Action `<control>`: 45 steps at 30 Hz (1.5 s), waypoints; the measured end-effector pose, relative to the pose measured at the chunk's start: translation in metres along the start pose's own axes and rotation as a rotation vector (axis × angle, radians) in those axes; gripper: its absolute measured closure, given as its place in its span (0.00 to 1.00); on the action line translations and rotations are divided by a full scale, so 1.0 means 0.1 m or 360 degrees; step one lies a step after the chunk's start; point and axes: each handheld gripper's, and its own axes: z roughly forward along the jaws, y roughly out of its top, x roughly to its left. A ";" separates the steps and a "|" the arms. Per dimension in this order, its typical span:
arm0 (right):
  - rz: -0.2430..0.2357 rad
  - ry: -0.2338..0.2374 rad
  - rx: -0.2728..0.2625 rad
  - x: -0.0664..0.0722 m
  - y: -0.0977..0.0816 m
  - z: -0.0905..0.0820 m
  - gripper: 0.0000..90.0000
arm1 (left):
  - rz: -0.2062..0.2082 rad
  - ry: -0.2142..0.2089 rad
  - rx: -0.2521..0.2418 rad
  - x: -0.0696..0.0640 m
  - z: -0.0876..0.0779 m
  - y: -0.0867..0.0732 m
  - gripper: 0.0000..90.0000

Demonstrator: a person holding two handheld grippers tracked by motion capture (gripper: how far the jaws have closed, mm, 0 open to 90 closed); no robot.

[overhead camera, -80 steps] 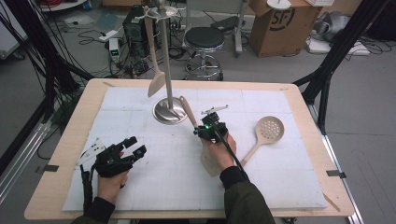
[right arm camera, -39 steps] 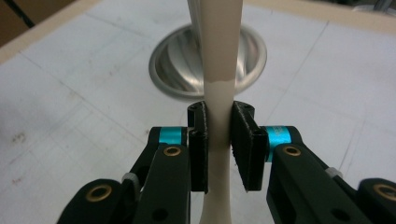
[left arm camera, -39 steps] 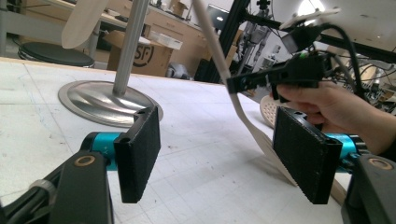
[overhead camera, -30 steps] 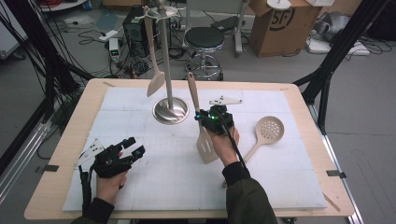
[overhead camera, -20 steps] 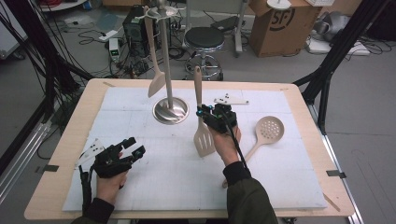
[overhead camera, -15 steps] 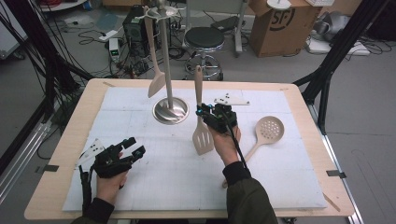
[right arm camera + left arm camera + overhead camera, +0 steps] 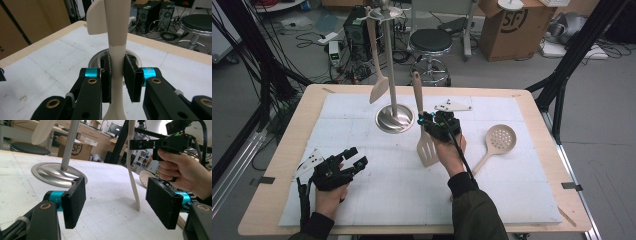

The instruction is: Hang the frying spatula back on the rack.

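Here, a slotted spatula [image 7: 424, 131] is held upright above the white mat [image 7: 362, 200] by the right gripper [image 7: 428, 122], its handle pointing up and its slotted blade hanging down just above the mat, right of the stand's round metal base [image 7: 395, 120]. In the right gripper view the pale handle [image 7: 116, 45] is seen clamped between the two black pads [image 7: 131, 78], which press on it from both sides. The right hand [image 7: 452, 150] is wrapped around the gripper's body, with the cable trailing back over the sleeve.

The left gripper [image 7: 356, 159] is rested on the mat at the near left, well apart from the spatula, and nothing is held by it: in the left gripper view its pads [image 7: 74, 202] are spread wide with only mat between them. Beyond them the spatula's handle [image 7: 131, 167] and the right hand [image 7: 185, 171] are seen.

On the stand's pole [image 7: 388, 55] a second pale spatula [image 7: 376, 65] is hung from the top, left of the pole. A perforated spoon [image 7: 497, 142] is laid flat on the mat to the right, near the right hand but not touched.

On the far floor, a cardboard box [image 7: 507, 30] is marked with the letters "SF" inside a circle; the same mark is read on it in the left gripper view [image 7: 76, 148]. Smaller print, if any, is probably too blurred to be made out.
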 end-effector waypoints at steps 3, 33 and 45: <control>-0.0007 -0.0014 0.0021 0.02 0.01 0.04 0.86 | -0.0003 0.0002 -0.0004 0.00 -0.01 0.00 0.37; -0.0001 -0.0016 -0.0256 0.03 0.14 -0.20 0.86 | 0.0003 0.0005 0.0010 0.01 0.00 0.00 0.37; -0.0014 0.0026 -0.0288 0.10 0.41 -0.20 0.86 | -0.0010 0.0005 0.0004 0.01 -0.02 -0.01 0.37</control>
